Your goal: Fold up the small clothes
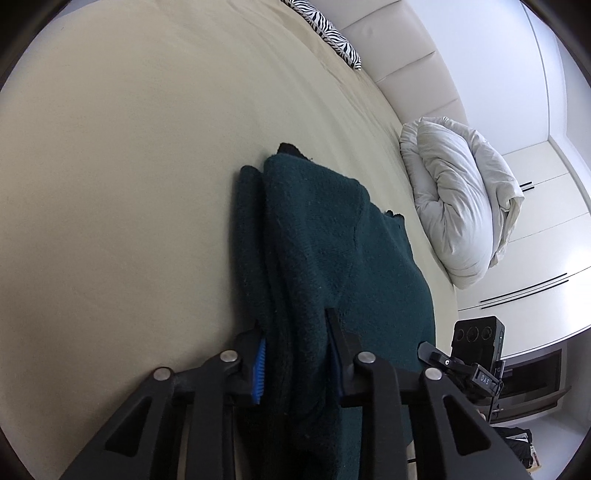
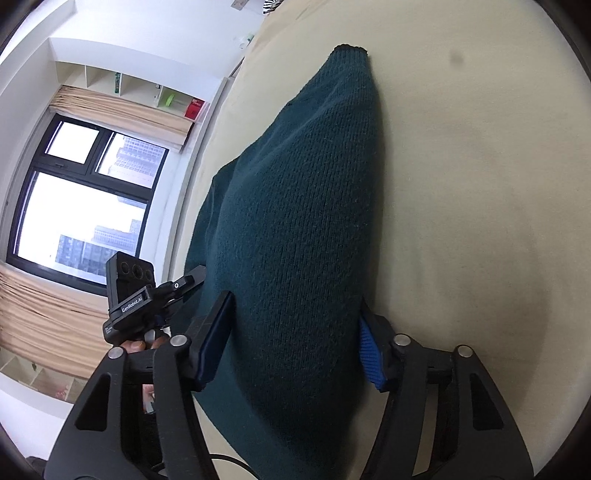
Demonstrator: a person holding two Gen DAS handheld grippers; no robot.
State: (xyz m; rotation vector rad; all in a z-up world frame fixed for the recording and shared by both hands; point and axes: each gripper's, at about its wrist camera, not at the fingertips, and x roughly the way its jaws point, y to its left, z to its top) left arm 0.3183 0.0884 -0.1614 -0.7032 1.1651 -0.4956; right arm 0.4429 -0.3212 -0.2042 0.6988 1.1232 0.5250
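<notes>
A dark green knitted sweater (image 1: pixel 332 236) lies folded lengthwise on the cream bed sheet (image 1: pixel 129 166). My left gripper (image 1: pixel 295 354) is shut on a bunched fold of the sweater, blue pads pressed on both sides. In the right wrist view the sweater (image 2: pixel 295 206) runs away from me with a black-trimmed cuff at its far end. My right gripper (image 2: pixel 295 339) straddles a thick fold of it, with cloth filling the gap between the fingers. Each gripper shows in the other's view, the right (image 1: pixel 476 354) and the left (image 2: pixel 133 299).
A white rolled duvet (image 1: pixel 461 199) lies at the right side of the bed. A zebra-print pillow (image 1: pixel 332 29) sits at the far end by the padded headboard (image 1: pixel 406 48). White wardrobes (image 1: pixel 546 206) stand behind. A window (image 2: pixel 81 206) with beige curtains is to the left.
</notes>
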